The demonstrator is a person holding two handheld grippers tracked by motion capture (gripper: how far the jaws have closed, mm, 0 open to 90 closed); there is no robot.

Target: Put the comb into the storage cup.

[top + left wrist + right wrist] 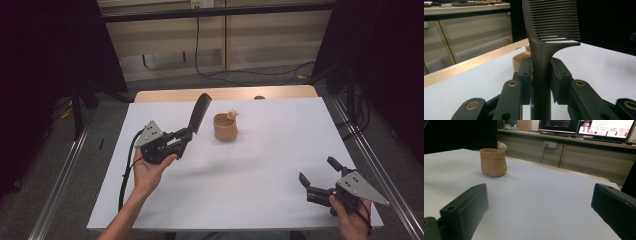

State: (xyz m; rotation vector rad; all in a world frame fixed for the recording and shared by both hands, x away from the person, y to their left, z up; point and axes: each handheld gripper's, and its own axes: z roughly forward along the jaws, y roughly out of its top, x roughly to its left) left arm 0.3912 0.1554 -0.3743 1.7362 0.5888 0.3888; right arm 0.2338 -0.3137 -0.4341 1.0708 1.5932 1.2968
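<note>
The white table (260, 165) carries a tan cup (225, 127), with your left gripper (187, 134) just beside it. Its jaws clamp the comb (541, 62) handle: carry it over, lower it in. Your right gripper (539, 212) rests wide apart, empty.

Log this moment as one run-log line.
left hand-held gripper: shut on comb | right hand-held gripper: open | cup: upright
</note>
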